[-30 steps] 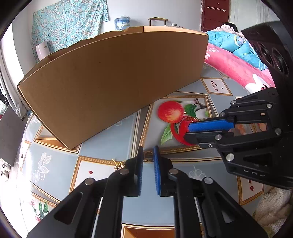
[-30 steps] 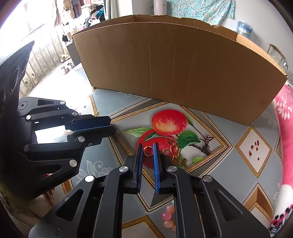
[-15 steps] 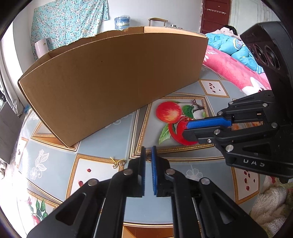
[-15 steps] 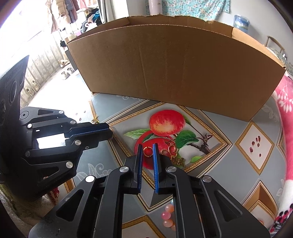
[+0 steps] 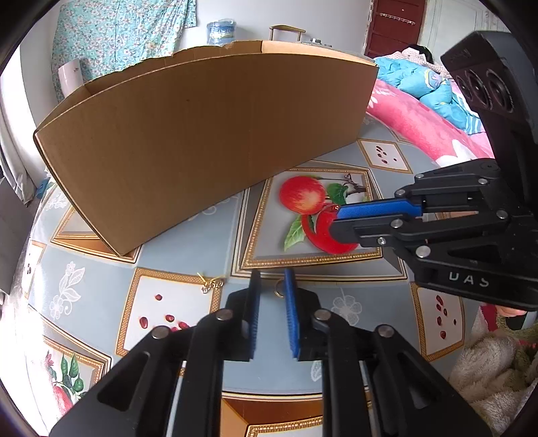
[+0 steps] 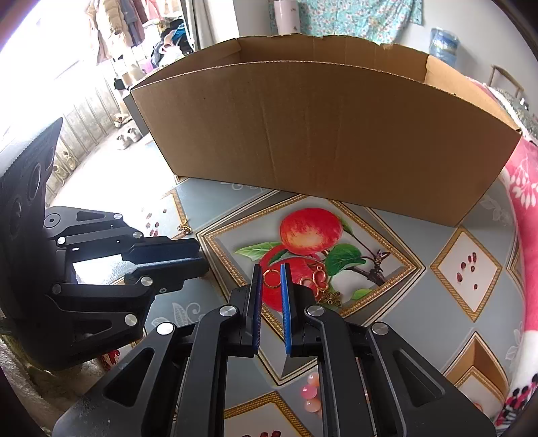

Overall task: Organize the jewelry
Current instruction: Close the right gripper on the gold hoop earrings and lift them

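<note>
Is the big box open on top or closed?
Open. The box has no lid or flaps over it, and the right view shows its bare inside walls past the near rim. What is inside is hidden.

Daylight filled the room and both views were bright and sharp, with no motion blur. In the right wrist view the upper left corner was blown out to white around the hanging clothes point(image 6: 117, 30), and the floor point(image 6: 111, 168) below them glared. The cardboard box point(image 5: 201, 141) looked evenly lit, its straight walls bent into arcs by the fisheye lens. A soft shadow lay on the patterned tablecloth point(image 5: 188, 242) along the box's base. Dark vignetting ringed the corners of both pictures. The nearest gripper arms at the bottom edges looked slightly soft.
</note>
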`<state>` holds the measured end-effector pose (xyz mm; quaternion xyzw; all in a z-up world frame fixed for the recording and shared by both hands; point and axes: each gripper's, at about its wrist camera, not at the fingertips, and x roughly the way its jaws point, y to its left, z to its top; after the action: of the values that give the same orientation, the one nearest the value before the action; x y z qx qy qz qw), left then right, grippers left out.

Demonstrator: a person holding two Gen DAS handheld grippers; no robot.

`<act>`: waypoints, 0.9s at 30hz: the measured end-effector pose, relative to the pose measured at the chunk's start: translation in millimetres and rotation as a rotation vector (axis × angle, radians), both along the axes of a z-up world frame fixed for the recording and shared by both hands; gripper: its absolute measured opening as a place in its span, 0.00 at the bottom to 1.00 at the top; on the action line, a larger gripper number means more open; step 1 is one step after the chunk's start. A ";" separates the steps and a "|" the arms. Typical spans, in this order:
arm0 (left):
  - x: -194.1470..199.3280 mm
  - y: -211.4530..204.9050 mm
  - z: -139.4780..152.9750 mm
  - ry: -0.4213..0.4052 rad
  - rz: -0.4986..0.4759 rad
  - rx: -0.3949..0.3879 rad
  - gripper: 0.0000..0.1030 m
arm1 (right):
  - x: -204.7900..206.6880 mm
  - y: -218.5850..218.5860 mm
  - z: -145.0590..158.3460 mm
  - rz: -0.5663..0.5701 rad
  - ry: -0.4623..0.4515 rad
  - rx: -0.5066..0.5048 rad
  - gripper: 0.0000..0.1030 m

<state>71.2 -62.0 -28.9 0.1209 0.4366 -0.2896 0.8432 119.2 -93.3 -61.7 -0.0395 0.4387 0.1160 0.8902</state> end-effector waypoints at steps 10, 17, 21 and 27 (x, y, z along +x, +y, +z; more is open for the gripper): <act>-5.6 2.1 3.6 0.019 -0.026 -0.018 0.15 | 1.7 -4.8 -0.9 -0.001 0.003 0.018 0.08; -8.2 -1.2 3.0 0.001 -0.048 0.023 0.15 | 0.7 -4.9 -2.3 -0.009 0.003 0.035 0.08; -10.1 -4.5 2.6 -0.036 -0.063 0.059 0.15 | -1.2 -5.5 -1.2 -0.012 -0.001 0.037 0.08; -13.2 -11.0 0.6 -0.073 -0.090 0.078 0.10 | -3.9 -10.7 -1.1 -0.022 -0.003 0.045 0.08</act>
<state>58.0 -73.0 -28.4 0.1837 0.4106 -0.3056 0.8392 115.4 -104.0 -62.8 -0.0150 0.4353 0.1158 0.8927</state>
